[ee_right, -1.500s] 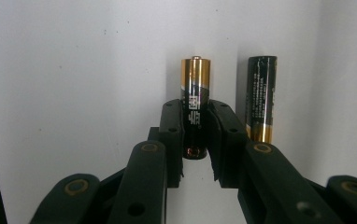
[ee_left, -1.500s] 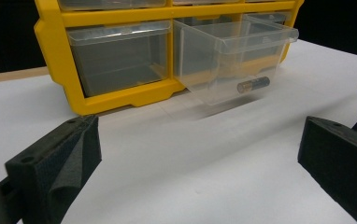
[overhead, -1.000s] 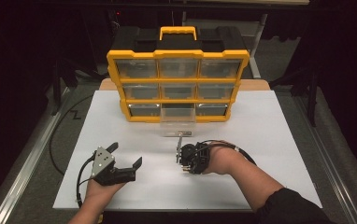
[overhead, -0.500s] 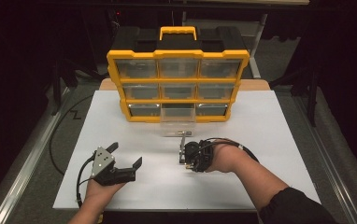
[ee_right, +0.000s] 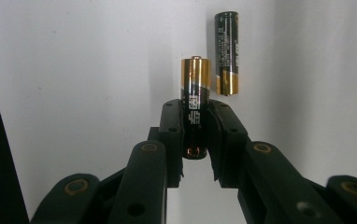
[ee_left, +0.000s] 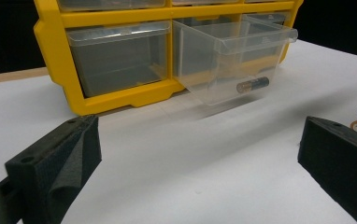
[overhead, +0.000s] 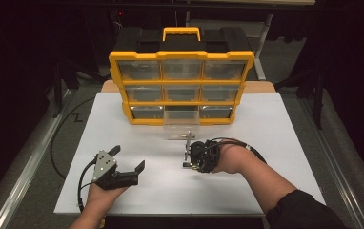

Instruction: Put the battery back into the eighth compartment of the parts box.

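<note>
My right gripper (ee_right: 196, 114) is shut on a copper-and-black battery (ee_right: 195, 77), gripping its lower half just above the white table. A second battery (ee_right: 226, 51) lies on the table just beyond it. In the high view the right gripper (overhead: 187, 151) sits in front of the yellow drawer organizer (overhead: 182, 56), whose bottom middle clear drawer (overhead: 182, 117) is pulled out. That drawer (ee_left: 232, 56) has one battery (ee_left: 252, 85) lying in it. My left gripper (overhead: 128, 158) rests open near the table's front left, with nothing between its jaws.
The white tabletop (overhead: 275, 143) spreads around both hands. The other clear drawers of the organizer (ee_left: 55, 51) are pushed in. A black cable (overhead: 61, 138) trails off the table's left side. Dark floor and table legs surround the table.
</note>
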